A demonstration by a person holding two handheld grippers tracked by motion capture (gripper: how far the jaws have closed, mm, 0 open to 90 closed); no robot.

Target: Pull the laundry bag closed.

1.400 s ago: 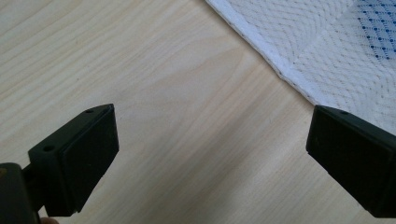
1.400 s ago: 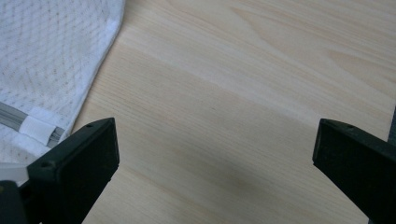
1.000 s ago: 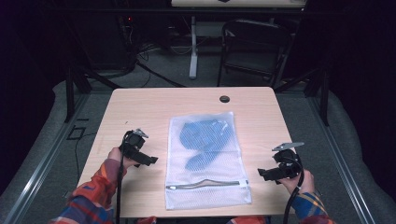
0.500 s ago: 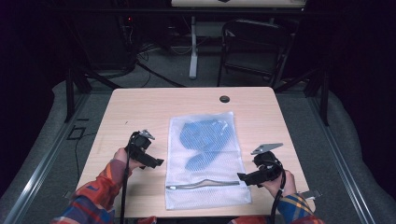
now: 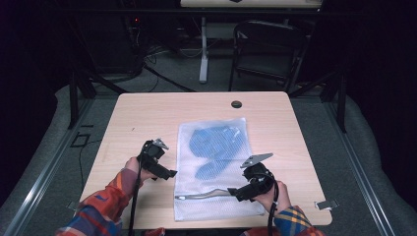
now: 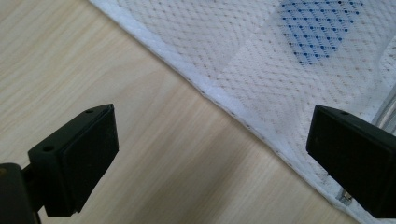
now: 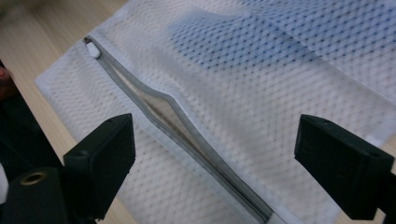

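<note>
White mesh bag [image 5: 216,167] lies flat mid-table [image 5: 147,113], blue cloth [image 5: 216,147] inside its far half, grey zipper [image 7: 182,130] partly gaping near its near edge. Left gripper [image 5: 164,172] sits just beside the bag's left edge, jaws wide apart, one over wood, one over mesh. Right gripper [image 5: 237,191] hovers at the zipper's right end, jaws spread, holding nothing.
</note>
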